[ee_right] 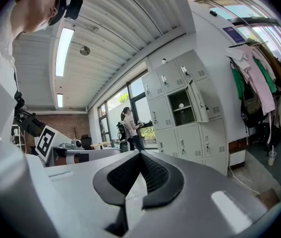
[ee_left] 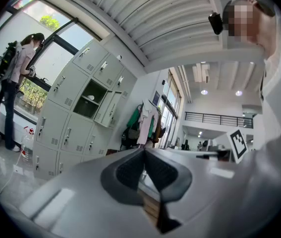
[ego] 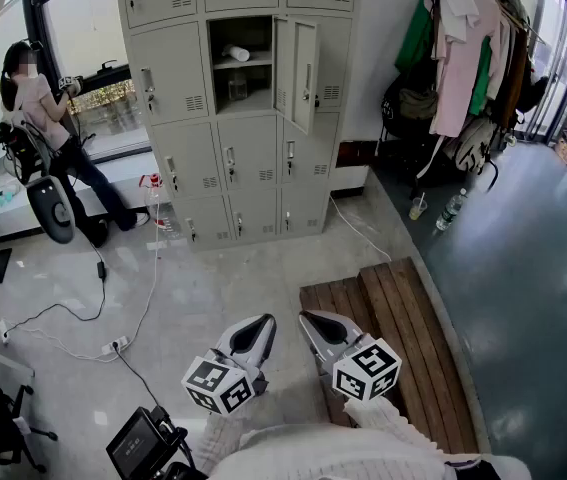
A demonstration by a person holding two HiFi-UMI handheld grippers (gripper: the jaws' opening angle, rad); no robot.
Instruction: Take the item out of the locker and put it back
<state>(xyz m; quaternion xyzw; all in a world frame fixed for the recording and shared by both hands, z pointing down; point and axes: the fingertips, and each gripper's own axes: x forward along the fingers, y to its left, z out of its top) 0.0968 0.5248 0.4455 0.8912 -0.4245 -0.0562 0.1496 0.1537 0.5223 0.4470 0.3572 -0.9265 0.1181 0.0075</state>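
The left gripper (ee_left: pixel 144 151) is closed — locker (ee_left: pixel 63 128) ahead, 1 door (ee_left: pixel 109 109) open.

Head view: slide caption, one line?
Shut, empty left gripper and right gripper face grey metal locker bank with one open compartment.

Locker bank (ego: pixel 233 158) at the back, open compartment (ego: pixel 241 73) in its upper middle, door (ego: pixel 303 73) swung right, item (ego: pixel 237 54) on the shelf inside, person (ego: pixel 48 133) to the lockers' left, clothes rack (ego: pixel 468 58) to their right, wooden platform (ego: pixel 393 338) on the floor (ego: pixel 213 288) in front.

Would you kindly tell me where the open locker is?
In the head view, the open locker sits top centre, second row down, left of the hanging clothes.
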